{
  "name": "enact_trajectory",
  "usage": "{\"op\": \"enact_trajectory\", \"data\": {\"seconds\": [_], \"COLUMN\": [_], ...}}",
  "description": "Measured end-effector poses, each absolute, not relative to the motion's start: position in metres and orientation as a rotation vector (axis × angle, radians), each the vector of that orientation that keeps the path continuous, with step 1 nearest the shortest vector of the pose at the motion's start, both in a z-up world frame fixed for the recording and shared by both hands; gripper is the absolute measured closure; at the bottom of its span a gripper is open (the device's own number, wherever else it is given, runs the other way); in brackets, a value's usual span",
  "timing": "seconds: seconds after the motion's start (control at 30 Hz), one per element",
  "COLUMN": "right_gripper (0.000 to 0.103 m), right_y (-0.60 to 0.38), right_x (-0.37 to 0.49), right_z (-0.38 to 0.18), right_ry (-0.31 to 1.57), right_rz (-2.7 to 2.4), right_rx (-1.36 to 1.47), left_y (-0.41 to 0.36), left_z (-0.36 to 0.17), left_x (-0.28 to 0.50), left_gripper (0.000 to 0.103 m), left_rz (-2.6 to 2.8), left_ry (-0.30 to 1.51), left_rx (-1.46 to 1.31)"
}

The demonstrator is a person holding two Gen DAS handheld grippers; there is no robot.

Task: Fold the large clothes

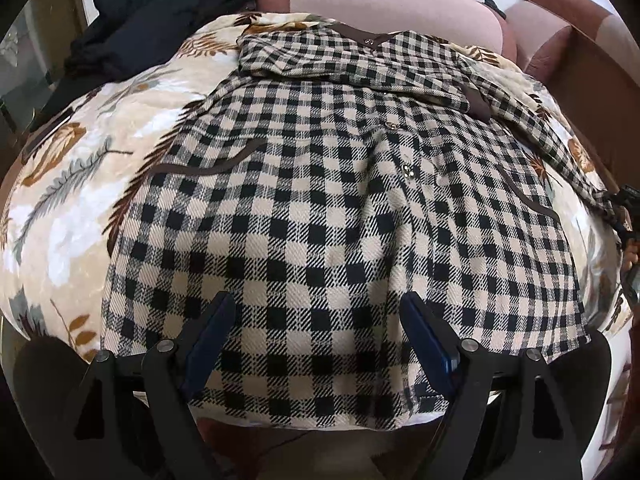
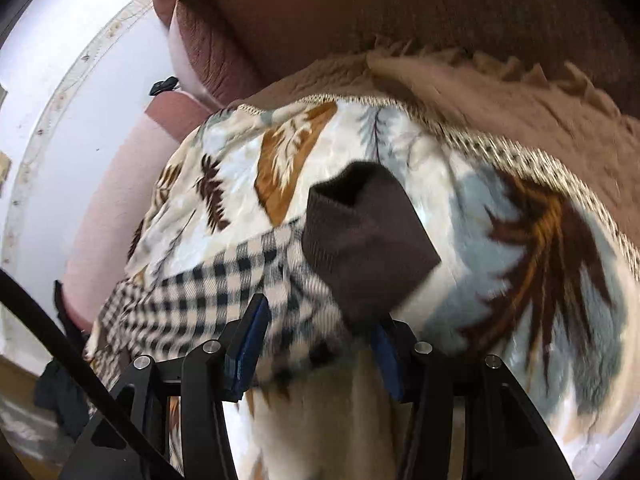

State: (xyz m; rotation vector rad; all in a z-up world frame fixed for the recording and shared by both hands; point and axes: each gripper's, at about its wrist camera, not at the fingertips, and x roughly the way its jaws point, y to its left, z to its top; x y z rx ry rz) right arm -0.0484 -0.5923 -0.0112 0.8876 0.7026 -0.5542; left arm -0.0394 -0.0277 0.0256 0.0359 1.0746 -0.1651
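Evidently the soft, limp checked coat wanted gripping by its brown cuff; both hand-held grippers stood open, the left hand-held gripper over the hem, the right hand-held gripper at the sleeve.

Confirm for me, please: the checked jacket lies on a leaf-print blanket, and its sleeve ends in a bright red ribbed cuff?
Not quite: the cuff is dark brown, not bright red, as the right wrist view shows. The rest holds: the checked jacket lies on the leaf-print blanket.
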Motion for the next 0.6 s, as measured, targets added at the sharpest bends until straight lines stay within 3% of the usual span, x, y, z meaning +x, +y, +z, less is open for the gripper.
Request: {"op": "enact_trajectory", "data": {"seconds": [0.03, 0.07, 0.1, 0.33, 0.6], "right_gripper": [0.053, 0.078, 0.091, 0.091, 0.091], "right_y": [-0.599, -0.604, -0.609, -0.573, -0.457], "right_x": [-0.046, -0.044, -0.048, -0.022, 0.083], "right_z": [-0.014, -0.018, -0.019, 0.037, 0.110], "right_ry": [0.717, 0.732, 0.743, 0.705, 0.713], "right_rz": [-0.583, -0.604, -0.612, -0.573, -0.297], "right_rx": [0.884, 0.892, 0.905, 0.727, 0.592], "left_y": [-0.027, -0.026, -0.026, -0.014, 0.015], "left_z": [0.025, 0.024, 0.024, 0.027, 0.045], "left_x": [-0.040, -0.041, -0.042, -0.037, 0.014], "left_gripper": [0.020, 0.020, 0.020, 0.020, 0.020], "left_rz": [-0.166, -0.169, -0.172, -0.186, -0.207], "left_ry": [1.076, 1.075, 1.072, 1.047, 0.936], "left_rx": [0.034, 0.032, 0.029, -0.010, -0.086]}}
